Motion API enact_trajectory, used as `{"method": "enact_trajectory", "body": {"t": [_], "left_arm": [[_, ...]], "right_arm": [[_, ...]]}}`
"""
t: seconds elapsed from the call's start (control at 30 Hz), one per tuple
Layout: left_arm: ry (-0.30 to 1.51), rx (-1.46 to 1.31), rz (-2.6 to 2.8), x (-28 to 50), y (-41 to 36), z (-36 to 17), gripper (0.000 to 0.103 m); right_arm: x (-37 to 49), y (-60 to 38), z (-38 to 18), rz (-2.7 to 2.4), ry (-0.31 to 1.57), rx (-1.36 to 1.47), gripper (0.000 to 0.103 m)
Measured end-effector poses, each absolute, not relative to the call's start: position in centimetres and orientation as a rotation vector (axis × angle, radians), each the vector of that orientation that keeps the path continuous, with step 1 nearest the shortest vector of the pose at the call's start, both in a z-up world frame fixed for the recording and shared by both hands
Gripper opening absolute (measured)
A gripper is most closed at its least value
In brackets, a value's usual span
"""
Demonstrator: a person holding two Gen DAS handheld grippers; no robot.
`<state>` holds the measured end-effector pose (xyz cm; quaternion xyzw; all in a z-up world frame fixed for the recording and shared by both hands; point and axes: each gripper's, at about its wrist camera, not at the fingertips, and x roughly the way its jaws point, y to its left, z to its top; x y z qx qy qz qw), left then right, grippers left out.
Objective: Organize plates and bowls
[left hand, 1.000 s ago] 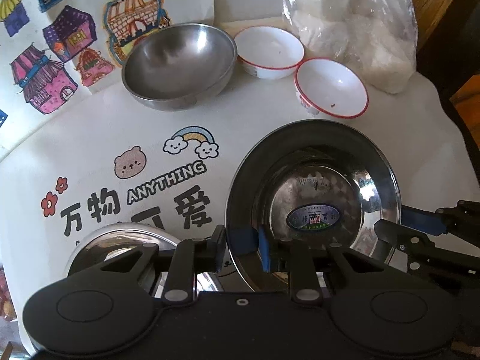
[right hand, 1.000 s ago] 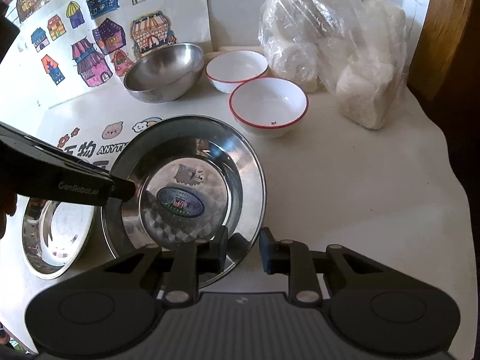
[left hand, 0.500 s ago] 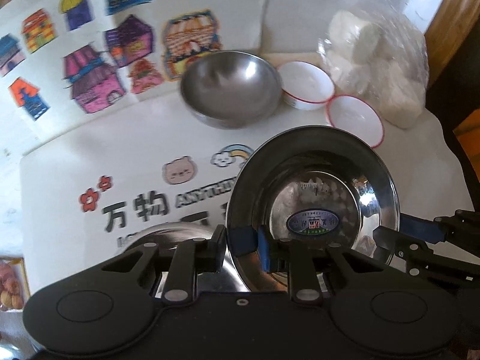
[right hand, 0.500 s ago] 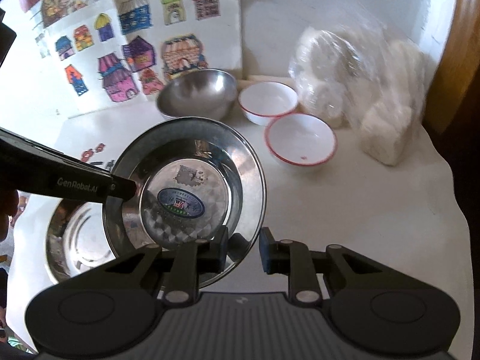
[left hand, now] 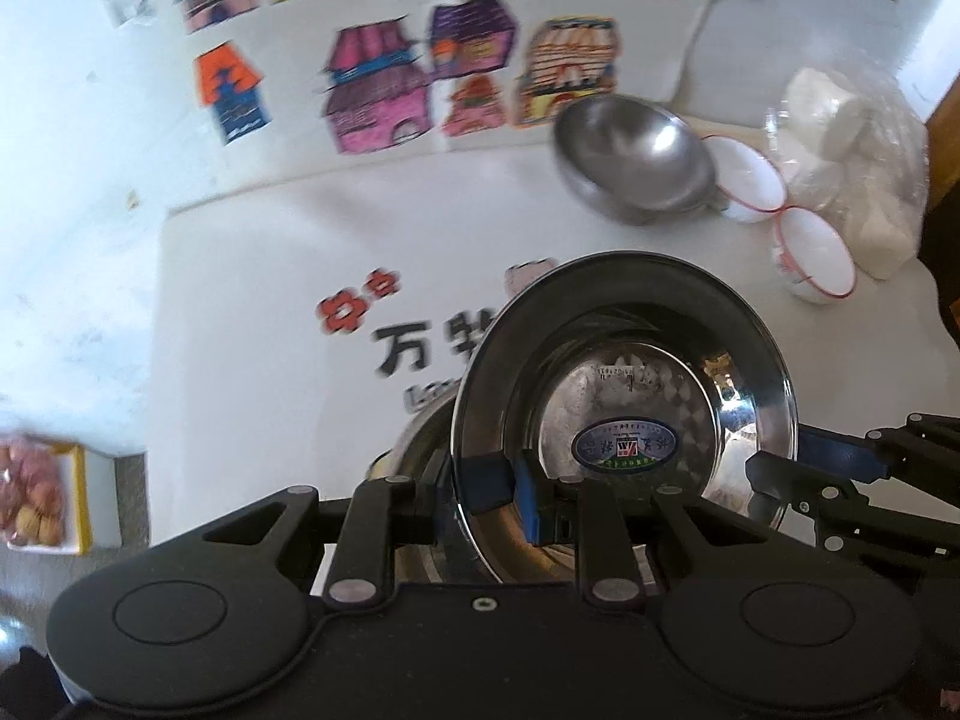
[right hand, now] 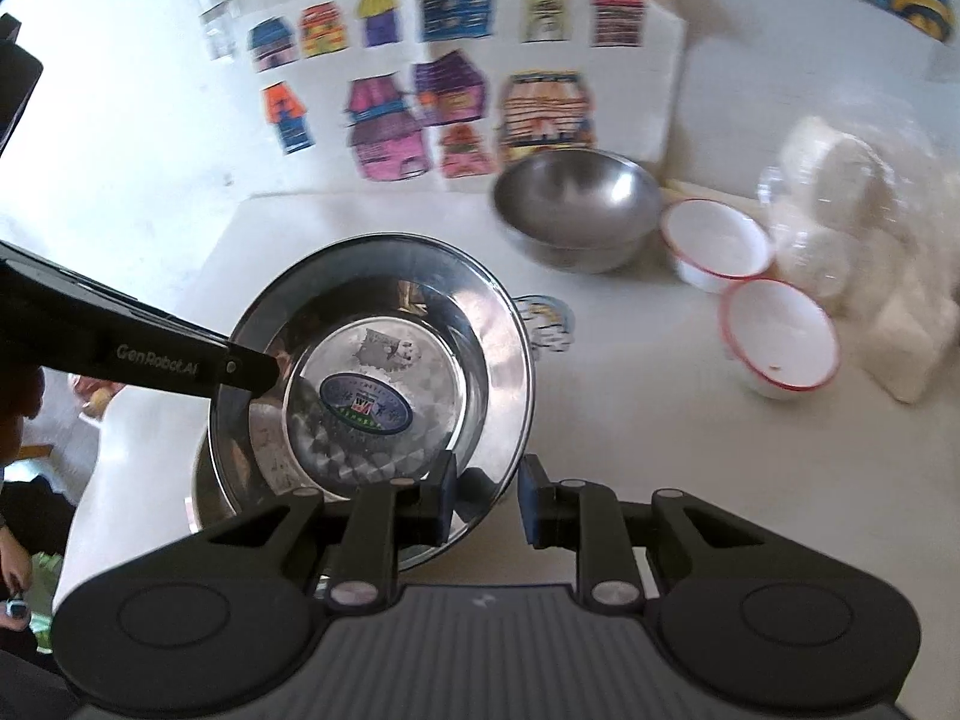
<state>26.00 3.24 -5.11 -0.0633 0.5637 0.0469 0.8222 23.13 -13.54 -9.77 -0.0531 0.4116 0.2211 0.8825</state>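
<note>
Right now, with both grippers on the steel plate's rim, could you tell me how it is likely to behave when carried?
The steel plate looks rigid and thin, so probably light. Its polished, mirror-like rim may slip in the pads, which likely explains why the left gripper and right gripper each pinch a different part of the rim. It already sits tilted, so it could swing if one grip loosens.

A steel plate (right hand: 372, 372) is hanging above a second plate (left hand: 414, 450) on the table (right hand: 660, 450). Behind it a steel bowl (right hand: 576, 204) is sitting, two rimmed bowls (right hand: 717, 243) lying to its right, before a bag (right hand: 864, 228)
</note>
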Motion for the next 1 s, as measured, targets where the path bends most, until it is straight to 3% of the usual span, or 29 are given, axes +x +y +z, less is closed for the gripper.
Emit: {"method": "enact_trajectory", "body": {"t": [1.0], "left_arm": [[1.297,-0.108,0.081,24.5,6.2,-8.0,0.025]], "right_arm": [[23.1,-8.8,-11.7,0.47,0.976,-0.128,0.025]]}}
